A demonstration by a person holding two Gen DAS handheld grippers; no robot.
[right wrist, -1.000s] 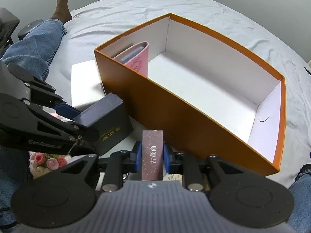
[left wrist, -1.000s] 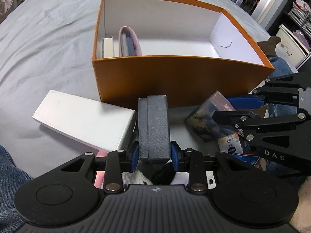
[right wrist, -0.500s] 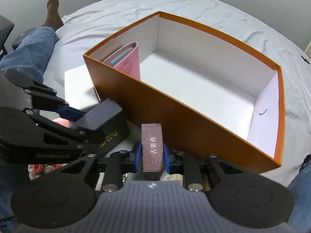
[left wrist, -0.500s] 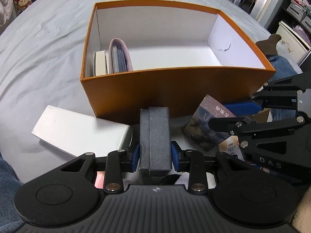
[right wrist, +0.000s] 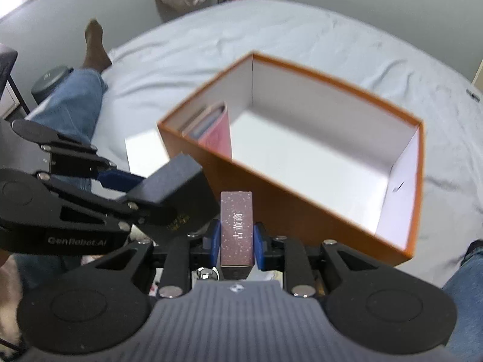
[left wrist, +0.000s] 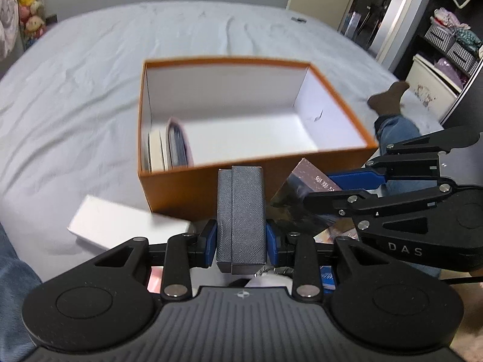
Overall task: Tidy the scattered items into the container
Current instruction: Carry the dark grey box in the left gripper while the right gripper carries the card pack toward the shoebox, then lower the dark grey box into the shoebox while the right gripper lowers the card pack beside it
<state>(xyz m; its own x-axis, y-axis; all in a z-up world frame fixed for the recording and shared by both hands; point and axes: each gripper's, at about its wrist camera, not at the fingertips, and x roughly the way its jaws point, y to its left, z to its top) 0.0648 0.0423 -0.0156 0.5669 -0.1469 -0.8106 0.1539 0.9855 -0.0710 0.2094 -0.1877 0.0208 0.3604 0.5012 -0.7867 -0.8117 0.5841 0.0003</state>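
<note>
The orange box (left wrist: 193,190) with a white inside lies open on the grey bed. A cream book and a pink case (left wrist: 176,141) stand at its left end. My left gripper (left wrist: 240,236) is shut on a grey textured box (left wrist: 241,211), held up in front of the near wall. To its right, my right gripper (left wrist: 335,187) is shut on a dark purple book (left wrist: 302,193). In the right wrist view, the right gripper (right wrist: 236,238) clamps the purple book (right wrist: 236,226) by its spine before the orange box (right wrist: 302,217). The left gripper (right wrist: 132,188) holds the grey box (right wrist: 172,187) at the left.
A white flat box (left wrist: 120,224) lies on the sheet left of the orange box, also the white box (right wrist: 145,150). A person's jeans leg and socked foot (left wrist: 389,102) rest on the bed at the right. Small items lie under the grippers. Shelves (left wrist: 446,45) stand beyond the bed.
Both grippers have risen with their items still clamped. The orange box now sits lower and farther off in both views, with more of its floor showing.
</note>
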